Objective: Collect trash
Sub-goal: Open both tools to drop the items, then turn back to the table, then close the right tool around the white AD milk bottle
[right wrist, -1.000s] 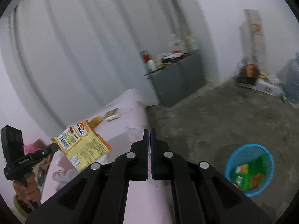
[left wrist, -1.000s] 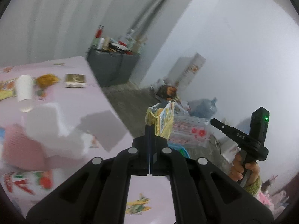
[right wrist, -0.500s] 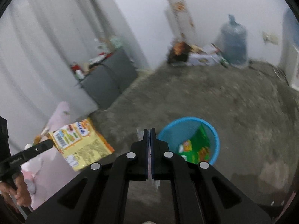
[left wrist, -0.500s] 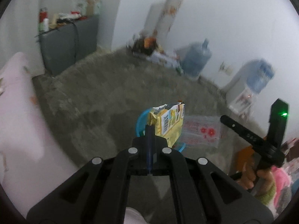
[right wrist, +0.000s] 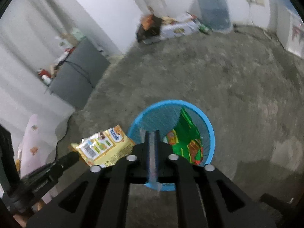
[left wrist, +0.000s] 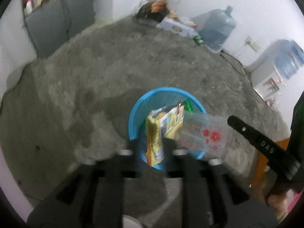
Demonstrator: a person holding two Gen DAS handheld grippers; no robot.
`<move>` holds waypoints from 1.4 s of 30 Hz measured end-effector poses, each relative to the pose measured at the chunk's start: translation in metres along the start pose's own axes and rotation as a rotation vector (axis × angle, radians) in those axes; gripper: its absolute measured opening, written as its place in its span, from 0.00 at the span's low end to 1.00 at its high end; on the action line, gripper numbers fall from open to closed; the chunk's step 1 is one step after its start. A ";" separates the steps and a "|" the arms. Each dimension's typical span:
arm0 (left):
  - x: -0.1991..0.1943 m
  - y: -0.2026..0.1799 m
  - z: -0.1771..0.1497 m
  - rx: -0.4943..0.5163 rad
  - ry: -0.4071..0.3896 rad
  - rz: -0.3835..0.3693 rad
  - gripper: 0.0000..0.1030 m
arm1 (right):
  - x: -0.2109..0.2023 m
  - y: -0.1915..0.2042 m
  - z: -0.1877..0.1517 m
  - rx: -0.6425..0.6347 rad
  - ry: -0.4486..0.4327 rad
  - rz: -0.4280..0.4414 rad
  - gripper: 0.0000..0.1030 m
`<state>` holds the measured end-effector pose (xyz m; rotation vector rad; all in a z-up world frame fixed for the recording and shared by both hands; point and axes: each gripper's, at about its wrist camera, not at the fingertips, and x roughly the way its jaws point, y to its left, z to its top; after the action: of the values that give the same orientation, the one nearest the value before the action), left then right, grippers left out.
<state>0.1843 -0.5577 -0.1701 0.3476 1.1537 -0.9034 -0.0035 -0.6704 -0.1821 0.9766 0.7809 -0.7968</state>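
Both grippers point steeply down at a blue mesh wastebasket point(left wrist: 135, 114) standing on a grey concrete floor point(left wrist: 79, 87). Left: the left gripper point(left wrist: 152, 150) hangs over the basket's near rim; its jaws have just been opening and now stand apart, with a yellow snack wrapper point(left wrist: 154, 138) loose in the gap between them, hanging over the basket's mouth and blurred. Centre: a green wrapper point(right wrist: 187, 133) lies inside the basket against its far-right wall. Right: the right gripper point(right wrist: 152, 138) reaches in over the basket's right edge; its jaws have likewise just been opening, and a clear plastic bag with red flower prints point(left wrist: 205, 133) sits edge-on between them over the basket, though whether the pads press on it cannot be told. Background: a grey cabinet point(left wrist: 57, 28) at far left, a water jug point(left wrist: 218, 28) against the white wall, and a water dispenser point(left wrist: 275, 72) at far right.
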 end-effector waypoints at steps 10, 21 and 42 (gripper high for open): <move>-0.037 0.009 -0.004 0.002 -0.001 0.053 0.52 | -0.002 -0.019 -0.029 0.060 0.020 -0.004 0.56; -0.218 0.062 -0.065 -0.005 -0.131 -0.017 0.71 | -0.097 0.064 -0.048 -0.189 -0.021 0.171 0.71; -0.411 0.292 -0.340 -0.575 -0.496 0.215 0.78 | -0.172 0.364 -0.196 -0.716 0.254 0.696 0.74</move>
<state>0.1446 0.0243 0.0028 -0.2136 0.8436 -0.4030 0.1833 -0.3292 0.0395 0.6207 0.7844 0.2205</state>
